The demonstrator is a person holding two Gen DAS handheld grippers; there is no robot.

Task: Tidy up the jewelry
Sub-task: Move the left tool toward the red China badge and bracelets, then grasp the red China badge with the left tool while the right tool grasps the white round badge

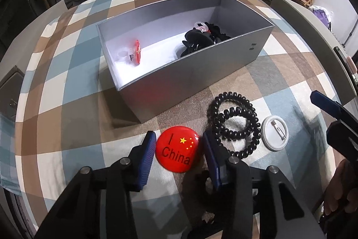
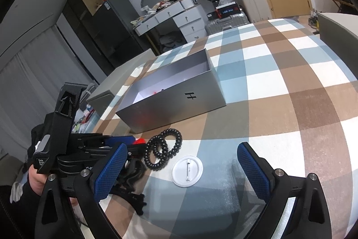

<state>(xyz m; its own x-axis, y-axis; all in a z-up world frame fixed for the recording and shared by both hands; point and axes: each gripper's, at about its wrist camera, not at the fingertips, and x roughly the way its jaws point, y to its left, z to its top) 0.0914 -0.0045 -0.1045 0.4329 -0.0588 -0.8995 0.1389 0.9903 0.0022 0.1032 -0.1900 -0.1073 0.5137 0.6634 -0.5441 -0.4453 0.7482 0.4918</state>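
- Checked cloth (image 1: 73, 104) fills the left wrist view: the left gripper (image 1: 179, 150) brackets the red badge (image 1: 177, 148), pads apparently touching its edges; only this view shows the grey box's (image 1: 179, 84) contents.
- Right wrist view: right gripper (image 2: 181, 162) gapes wide and empty above the white badge (image 2: 187, 171), black coil ties (image 2: 163, 149) left.

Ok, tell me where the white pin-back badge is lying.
The white badge lies pin side up on the checked cloth, just right of the black coil hair ties, in front of the grey box.
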